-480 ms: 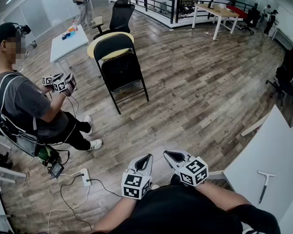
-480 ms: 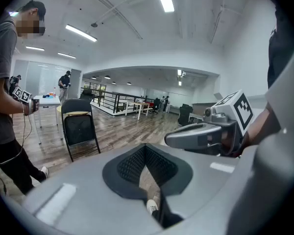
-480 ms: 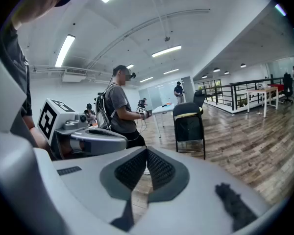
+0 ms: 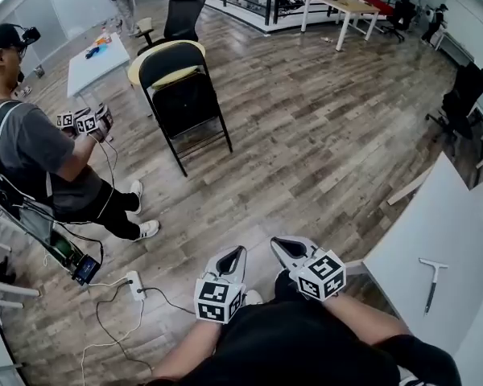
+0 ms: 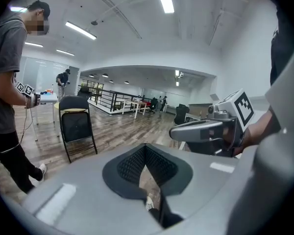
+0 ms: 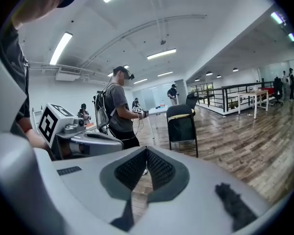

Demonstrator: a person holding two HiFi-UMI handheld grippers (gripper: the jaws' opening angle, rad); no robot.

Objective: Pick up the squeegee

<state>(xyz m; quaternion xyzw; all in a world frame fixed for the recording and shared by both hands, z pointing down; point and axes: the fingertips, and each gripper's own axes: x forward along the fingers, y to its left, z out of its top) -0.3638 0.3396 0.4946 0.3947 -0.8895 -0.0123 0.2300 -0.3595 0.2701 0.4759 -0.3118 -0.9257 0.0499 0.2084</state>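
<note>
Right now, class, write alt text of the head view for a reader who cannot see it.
Both held near the wearer's body, the left gripper and right gripper are shut and empty. The squeegee lies untouched on a white table at right; another person stands at left near a black folding chair.

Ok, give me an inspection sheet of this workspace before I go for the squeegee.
Surface: white table, at the right.
Job's things: squeegee lies flat on the table, untouched.
Clutter: nothing seen.
Grippers: left claw shut, empty; right claw shut, empty; both short of the table.
Cables: power strip with cords on the floor.
Surroundings: black folding chair, a second person with grippers.
</note>
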